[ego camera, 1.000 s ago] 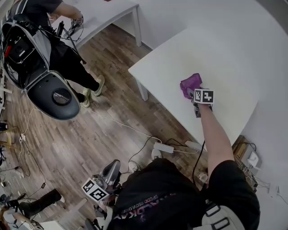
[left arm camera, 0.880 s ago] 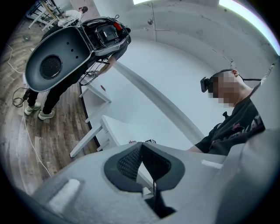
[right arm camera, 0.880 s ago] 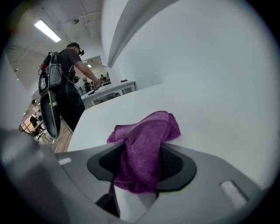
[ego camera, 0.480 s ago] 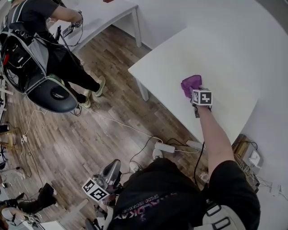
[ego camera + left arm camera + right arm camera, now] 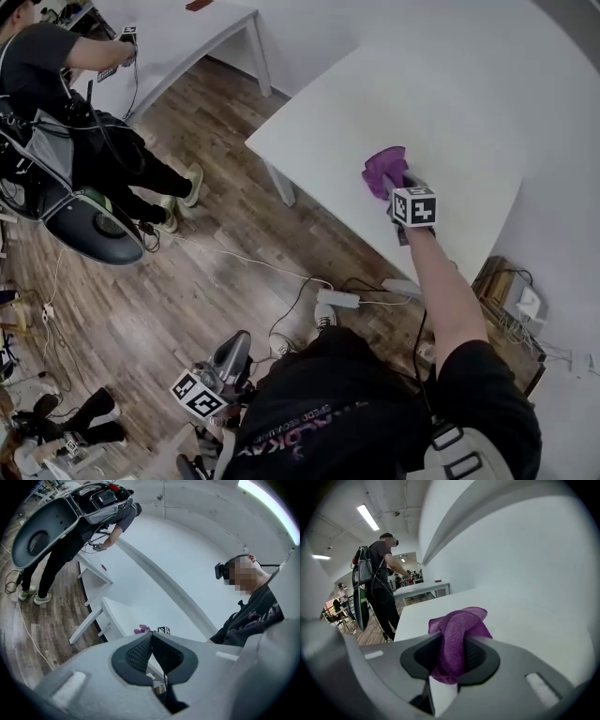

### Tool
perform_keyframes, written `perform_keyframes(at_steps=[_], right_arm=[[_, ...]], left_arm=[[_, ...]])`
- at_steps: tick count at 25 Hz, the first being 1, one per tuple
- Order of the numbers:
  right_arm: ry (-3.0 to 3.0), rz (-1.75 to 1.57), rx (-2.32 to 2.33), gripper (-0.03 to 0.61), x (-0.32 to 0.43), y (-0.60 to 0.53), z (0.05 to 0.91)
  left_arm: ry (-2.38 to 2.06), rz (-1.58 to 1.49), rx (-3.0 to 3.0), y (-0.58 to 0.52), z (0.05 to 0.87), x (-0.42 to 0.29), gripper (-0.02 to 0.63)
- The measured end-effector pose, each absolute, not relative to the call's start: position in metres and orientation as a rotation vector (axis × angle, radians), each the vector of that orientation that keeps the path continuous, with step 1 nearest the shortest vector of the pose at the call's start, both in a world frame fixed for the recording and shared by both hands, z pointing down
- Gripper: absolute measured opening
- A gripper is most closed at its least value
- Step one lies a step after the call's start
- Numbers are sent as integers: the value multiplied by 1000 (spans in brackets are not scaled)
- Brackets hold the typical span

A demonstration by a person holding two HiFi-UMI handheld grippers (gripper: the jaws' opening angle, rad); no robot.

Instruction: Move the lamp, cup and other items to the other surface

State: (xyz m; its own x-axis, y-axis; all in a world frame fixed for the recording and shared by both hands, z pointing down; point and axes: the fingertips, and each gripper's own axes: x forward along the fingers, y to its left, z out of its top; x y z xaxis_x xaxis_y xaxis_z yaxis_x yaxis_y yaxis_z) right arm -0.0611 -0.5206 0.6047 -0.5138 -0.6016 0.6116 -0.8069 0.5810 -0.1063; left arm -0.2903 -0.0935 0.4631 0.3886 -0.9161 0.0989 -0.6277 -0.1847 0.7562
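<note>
A person's left gripper (image 5: 151, 638) hangs low by the hip, its jaws pressed together with nothing between them. The right gripper (image 5: 451, 641) reaches out over a white table (image 5: 450, 103) with a purple cloth (image 5: 458, 620) bunched between its pads. Those jaws have just been closing, and the cloth fills the gap between them, with one fold standing above the tips and a short tail hanging below. In the head view the cloth sits over the near part of the table, seemingly clear of it. Nothing else shows on that top, neither lamp nor cup.

The step in hand looks to be the carry. To do it well, the clamp should bite firmly on the thick of the bunch, since soft fabric can creep out of a loose pinch. The cloth should also rise fully free of the top before it travels, so that no loose corner drags.

Across a wooden floor (image 5: 216, 187) strewn with cables (image 5: 234, 255) stands a second white table (image 5: 178, 33), the likely destination, where another person (image 5: 84, 84) works at its edge. The route should swing wide of that person and the cables underfoot, and the release should wait until the cloth rests on the far top.
</note>
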Motion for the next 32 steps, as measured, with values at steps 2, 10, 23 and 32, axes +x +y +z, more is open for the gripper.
perform_keyframes(at_steps=[2,10,23,32], right_arm=[[-2319,491,1126,101,-60,-512,592],[-2404,426,1185,101,-49,-473,542],[-2477,402,1285,101,-47,-363,485],[-2481,410,1361,101,-48,-270,468]], left_arm=[[-1298,-483,1923,-94,465,-288,-5],[-1159,-445,2005,-99,463,-280,-5],[-970,-426,2143,-73,447,-290,-5],[-807,-399,2210,-47,446,-292,-5]])
